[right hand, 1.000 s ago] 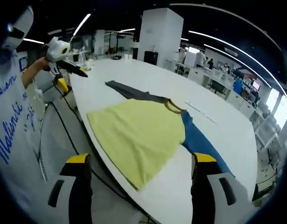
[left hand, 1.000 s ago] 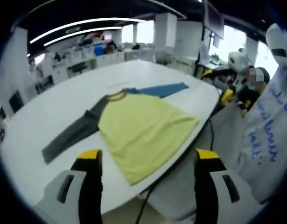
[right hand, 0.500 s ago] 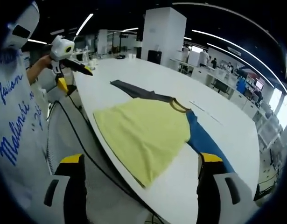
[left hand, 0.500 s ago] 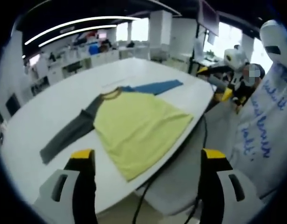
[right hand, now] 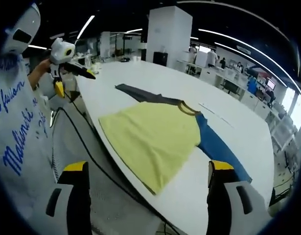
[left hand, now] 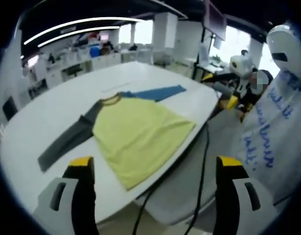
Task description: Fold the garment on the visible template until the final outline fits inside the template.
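Both your tongs point(left hand: 152, 169) point(right hand: 146, 171) are wide, empty. The shirt point(left hand: 138, 134) hem sits at the worktop point(left hand: 47, 117) edge; a careless fold could drag it off.

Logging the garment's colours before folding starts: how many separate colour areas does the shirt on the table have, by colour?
Yellow body: 1
Grey sleeve: 1
Blue sleeve: 1
Total: 3 colour areas on one shirt, lying flat on the white table.

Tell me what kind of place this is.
Probably an open-plan office or lab: a large white table holding a yellow shirt, rows of desks behind, strip ceiling lights.
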